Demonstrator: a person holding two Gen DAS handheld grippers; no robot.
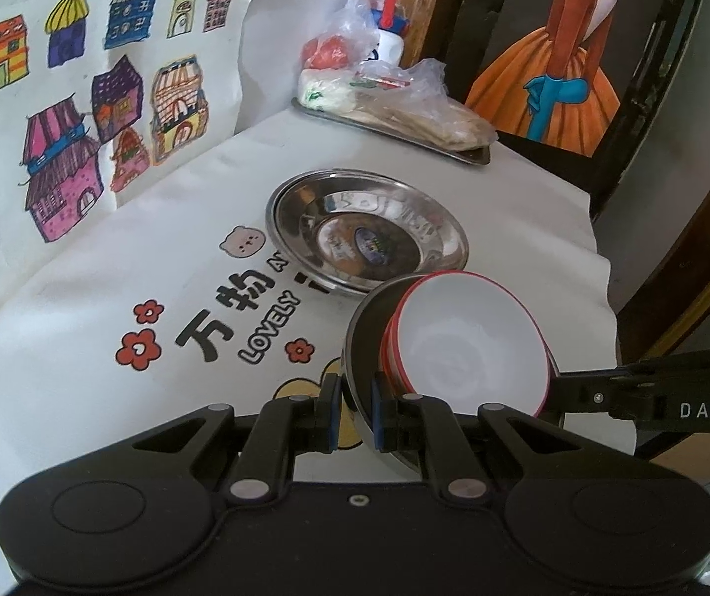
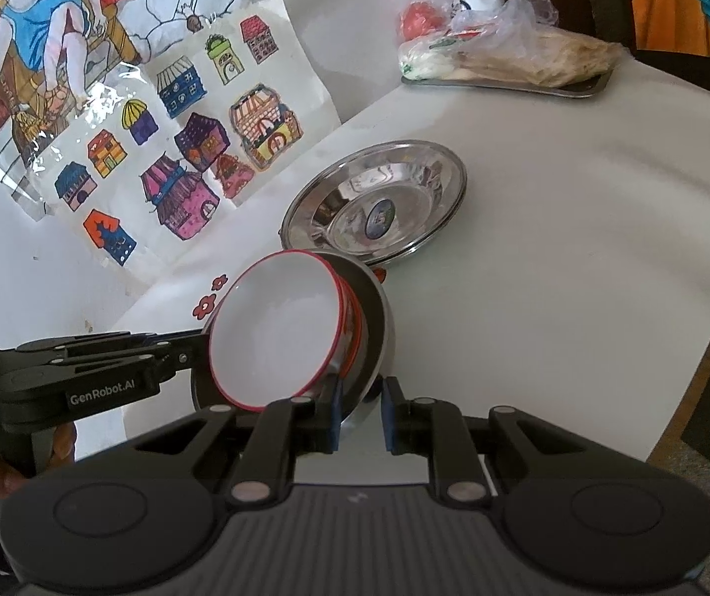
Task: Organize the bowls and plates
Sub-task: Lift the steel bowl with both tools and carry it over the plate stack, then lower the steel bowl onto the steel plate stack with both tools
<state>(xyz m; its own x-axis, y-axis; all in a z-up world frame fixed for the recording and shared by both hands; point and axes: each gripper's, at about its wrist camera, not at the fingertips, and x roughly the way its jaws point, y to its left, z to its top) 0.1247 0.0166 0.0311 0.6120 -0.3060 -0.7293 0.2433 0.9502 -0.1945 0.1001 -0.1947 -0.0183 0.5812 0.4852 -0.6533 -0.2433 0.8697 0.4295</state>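
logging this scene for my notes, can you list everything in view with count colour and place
white bowls: at least two, red rims, nested in the metal bowl
metal bowl: one, steel, tilted, rim gripped from both sides
steel plates: stack, silver, table centre
tray: one, metal, far table edge
bagged food: clear plastic, on tray
bottle: one, white with red and blue, behind tray
tablecloth: white, printed
house drawing: one, multicoloured, wall
left gripper: black, shut on bowl rim
right gripper: black, on opposite rim

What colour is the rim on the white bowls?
Red: a thin line around the rim of the stacked white bowls, white inside. Clearest in the right wrist view.
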